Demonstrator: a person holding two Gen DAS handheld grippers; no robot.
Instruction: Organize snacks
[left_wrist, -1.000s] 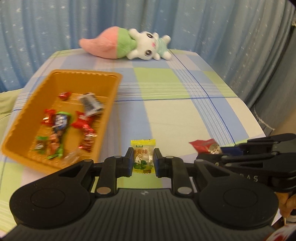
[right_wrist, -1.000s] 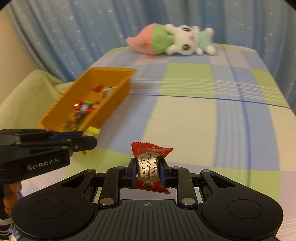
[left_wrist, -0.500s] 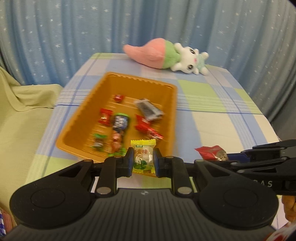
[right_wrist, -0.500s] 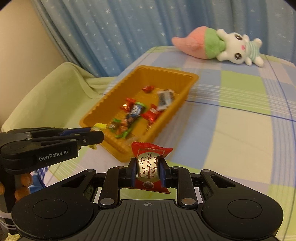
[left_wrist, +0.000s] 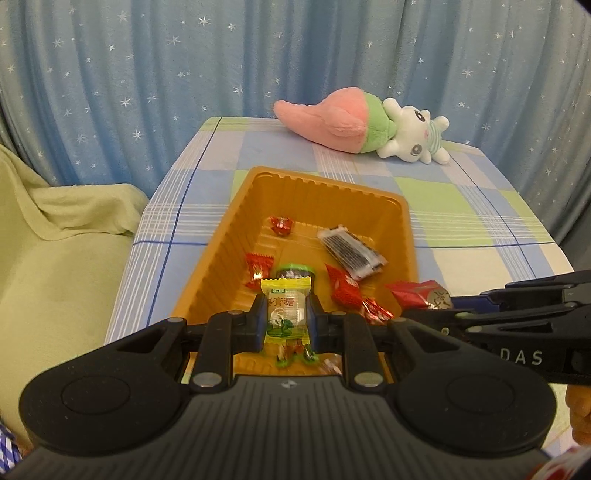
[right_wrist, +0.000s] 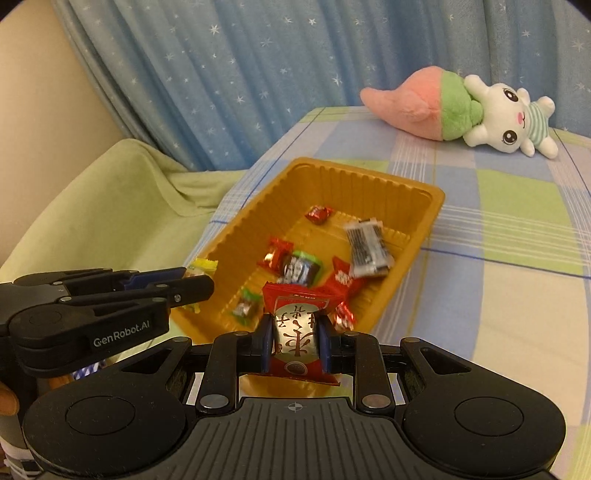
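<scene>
Left gripper (left_wrist: 286, 319): clenched on a yellow candy (left_wrist: 286, 314), which is held upright between the jaws, its long axis running up and down in the left wrist view.

Right gripper (right_wrist: 294, 341): clenched on a red snack packet (right_wrist: 295, 332), also held upright, its top fanned out above the jaws.

Key relation: the orange tray (left_wrist: 221, 258) is seen directly ahead of and below both grippers; its near rim is hidden behind the left gripper's body, so the yellow candy is judged to hang over the tray's near end.

Tray's long axis: it is laid running away from the grippers, towards the plush toy (left_wrist: 362, 125).

Nearer hand: the left gripper is judged better centred over the tray; the right gripper is placed just beside it, towards the tray's right near corner.

Tray contents: several wrapped sweets are already gathered inside, among them a dark striped packet (left_wrist: 351, 254) and red wrappers.

Coming move: a release of each item into the tray is judged to be called for; little further travel appears needed.

Surface: a checked tablecloth (left_wrist: 461, 206) in blue, green and cream is spread flat under the tray.

Room: a blue star-patterned curtain (left_wrist: 184, 74) is hung behind the table, and a pale green cover (left_wrist: 66, 240) is draped at the left.
</scene>
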